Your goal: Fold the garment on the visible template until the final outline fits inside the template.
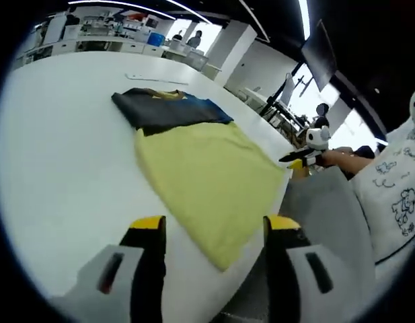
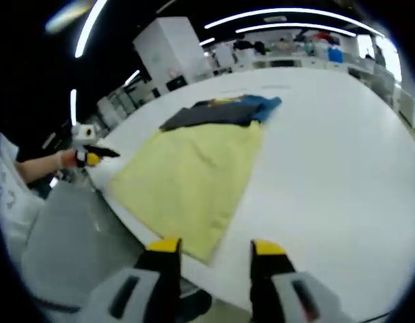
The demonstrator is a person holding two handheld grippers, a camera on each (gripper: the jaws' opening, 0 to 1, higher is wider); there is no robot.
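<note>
Left gripper view: left gripper (image 1: 210, 229) low in front, two yellow-tipped jaws spread apart, gripping nothing, poised over the near corner of one yellow garment (image 1: 207, 176). Spread flat on the white table (image 1: 66, 155), running to the table's edge. Beyond it, one dark garment (image 1: 153, 111) with a blue piece (image 1: 210, 111) alongside, touching the yellow one's far end. Off the edge, the other gripper, held in a hand (image 1: 338, 158). Right gripper view: right gripper (image 2: 214, 252) with two jaws parted, empty, just short of the yellow garment's corner. Dark and blue pieces beyond. One printed white sleeve (image 2: 9, 195) at the side.
</note>
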